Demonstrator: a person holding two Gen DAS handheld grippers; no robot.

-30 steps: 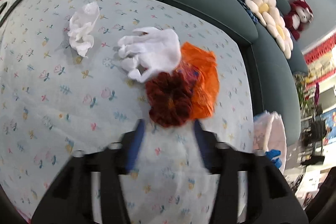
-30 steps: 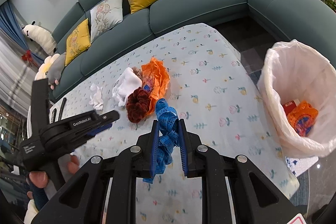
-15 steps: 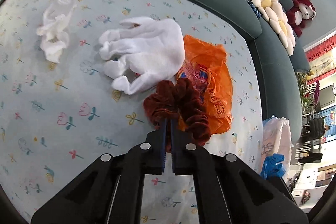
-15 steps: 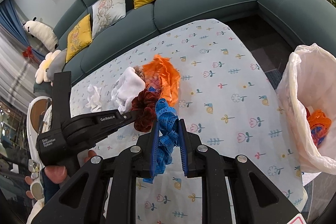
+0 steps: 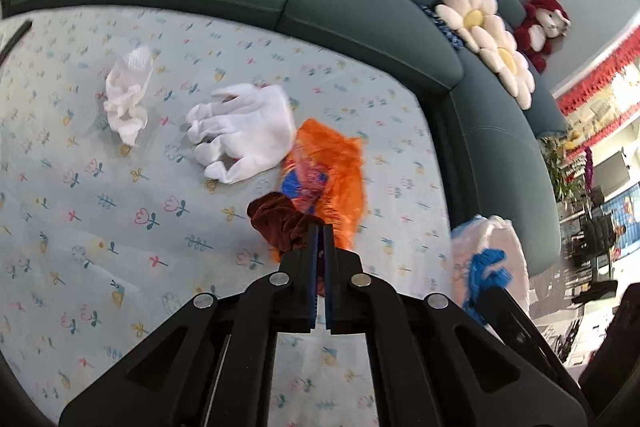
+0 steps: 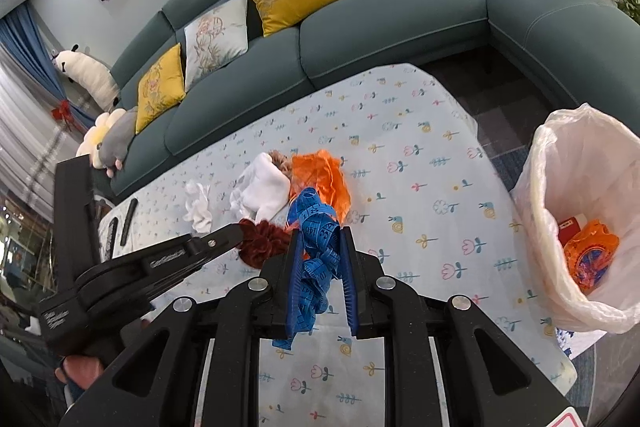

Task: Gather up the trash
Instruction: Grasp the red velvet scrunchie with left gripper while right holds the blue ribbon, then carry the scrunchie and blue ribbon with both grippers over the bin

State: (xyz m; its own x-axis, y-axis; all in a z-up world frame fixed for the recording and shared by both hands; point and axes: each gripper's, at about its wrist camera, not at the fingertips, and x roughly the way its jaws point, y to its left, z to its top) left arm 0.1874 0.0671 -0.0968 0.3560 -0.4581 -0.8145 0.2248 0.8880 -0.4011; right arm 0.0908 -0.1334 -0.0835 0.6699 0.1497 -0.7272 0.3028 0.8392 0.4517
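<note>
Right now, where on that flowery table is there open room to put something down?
The tablecloth is bare between the orange wrapper and the bin, and along the near edge. It is crowded around the white glove, crumpled tissue and scrunchie.

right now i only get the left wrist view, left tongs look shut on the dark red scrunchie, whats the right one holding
Observer: The right tongs are shut on a crumpled blue measuring tape; its loose end hangs below the fingers.
Operator: i can barely see the bin, anything in it
Observer: Yes. The white-lined trash bin already holds an orange wrapper and a small red and white pack.
Operator: is the scrunchie off the table
Observer: In the right wrist view the left tongs pinch the scrunchie by its edge, with most of it hanging free; I can't tell if it has cleared the cloth.
</note>
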